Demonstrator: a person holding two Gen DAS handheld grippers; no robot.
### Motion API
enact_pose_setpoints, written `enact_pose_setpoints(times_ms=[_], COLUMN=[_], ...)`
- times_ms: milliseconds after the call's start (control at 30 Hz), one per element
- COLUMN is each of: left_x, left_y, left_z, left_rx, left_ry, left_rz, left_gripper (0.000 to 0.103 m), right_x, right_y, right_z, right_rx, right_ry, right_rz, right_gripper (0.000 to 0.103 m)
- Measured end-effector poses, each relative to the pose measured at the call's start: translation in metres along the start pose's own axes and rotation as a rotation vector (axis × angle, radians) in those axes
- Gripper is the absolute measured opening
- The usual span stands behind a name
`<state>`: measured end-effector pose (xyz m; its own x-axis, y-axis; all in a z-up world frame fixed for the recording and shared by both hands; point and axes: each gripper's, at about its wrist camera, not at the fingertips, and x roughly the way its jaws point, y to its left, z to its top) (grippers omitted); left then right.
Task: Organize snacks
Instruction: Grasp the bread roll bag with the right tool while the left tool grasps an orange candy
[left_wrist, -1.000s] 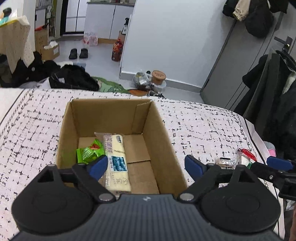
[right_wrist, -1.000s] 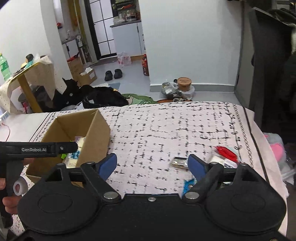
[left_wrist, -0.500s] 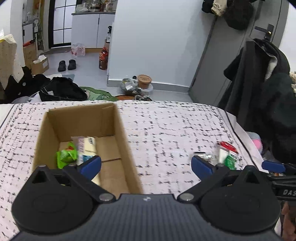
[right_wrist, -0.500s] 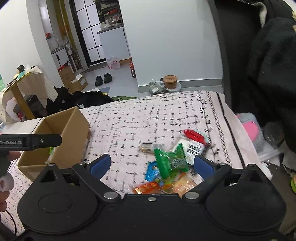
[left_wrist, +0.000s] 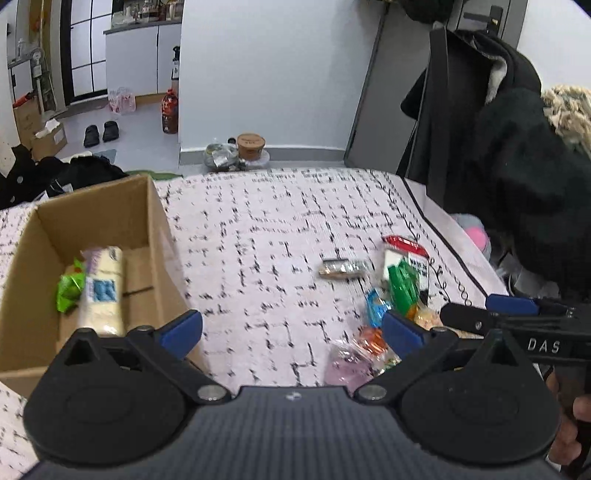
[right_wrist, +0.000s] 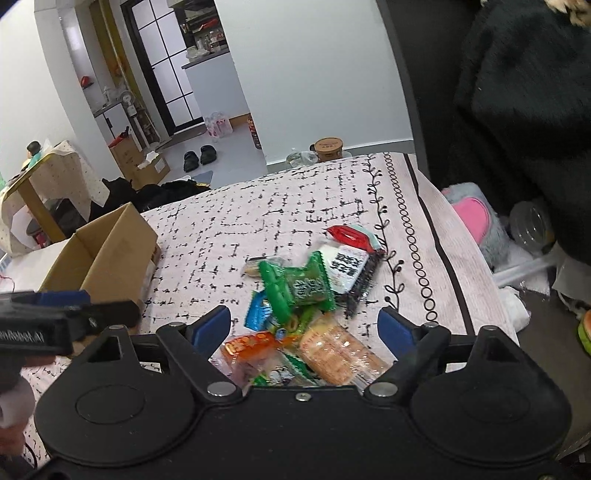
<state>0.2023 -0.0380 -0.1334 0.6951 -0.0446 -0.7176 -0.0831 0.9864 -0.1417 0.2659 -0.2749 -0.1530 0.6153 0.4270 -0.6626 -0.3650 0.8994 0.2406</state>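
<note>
left gripper (left_wrist: 291, 330): released, blue pads spread wide, nothing between them, over the patterned tablecloth (left_wrist: 266, 236)
right gripper (right_wrist: 304, 326): released, pads apart above the snack pile (right_wrist: 306, 306)
snack pile: at 3 o'clock from the cardboard box (left_wrist: 74, 266), well apart from it; a green packet (right_wrist: 299, 286) lies on top, a cracker pack (right_wrist: 338, 350) nearest the right gripper
cardboard box: open, at 9 o'clock; holds a cream biscuit pack (left_wrist: 101, 291) and a green wrapper (left_wrist: 68, 288) touching it
</note>
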Motion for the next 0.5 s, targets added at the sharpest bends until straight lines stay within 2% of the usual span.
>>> enact_pose_setpoints(times_ms=[267, 500], left_x=[0.02, 0.038], left_y=[-0.024, -0.035], left_z=[-0.014, -0.026], left_rx=[-0.005, -0.01], left_ry=[0.029, 0.076], left_rz=[-0.023, -0.049], left_gripper=[0.099, 0.081], right_x=[0.01, 0.015], right_y=[-0.014, -0.02], right_z=[-0.008, -0.017], right_rx=[0.033, 0.046], right_ry=[0.008, 0.035], right_rz=[0.006, 0.005], right_gripper=[0.078, 0.074])
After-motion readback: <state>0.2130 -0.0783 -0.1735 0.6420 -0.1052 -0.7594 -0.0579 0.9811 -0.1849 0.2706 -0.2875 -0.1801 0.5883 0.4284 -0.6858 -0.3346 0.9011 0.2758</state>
